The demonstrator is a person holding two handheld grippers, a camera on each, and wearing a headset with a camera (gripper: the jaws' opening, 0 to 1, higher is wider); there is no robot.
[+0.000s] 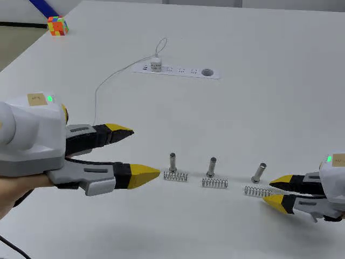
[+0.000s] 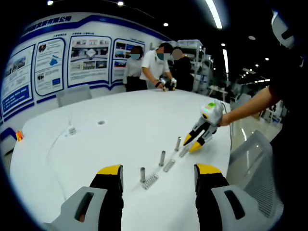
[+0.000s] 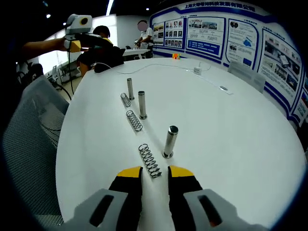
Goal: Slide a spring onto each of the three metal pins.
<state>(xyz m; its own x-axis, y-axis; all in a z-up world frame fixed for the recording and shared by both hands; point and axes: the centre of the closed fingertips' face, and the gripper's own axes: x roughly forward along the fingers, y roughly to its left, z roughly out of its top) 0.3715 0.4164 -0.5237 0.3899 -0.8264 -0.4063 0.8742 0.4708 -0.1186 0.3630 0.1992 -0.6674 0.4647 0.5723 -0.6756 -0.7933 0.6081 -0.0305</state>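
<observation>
Three pins [image 1: 212, 166] upright in row on table [image 1: 259, 108]; one spring lies flat beside each, none threaded yet. We hold right gripper [image 1: 268, 191] low, fingers narrowly parted about near end of rightmost spring [image 1: 254, 190], aligned, we judge, for pinch. We hover left gripper [image 1: 145, 152] beside leftmost pin [image 1: 172, 161], fingers spread wide, placed, we judge, to work that end.
</observation>
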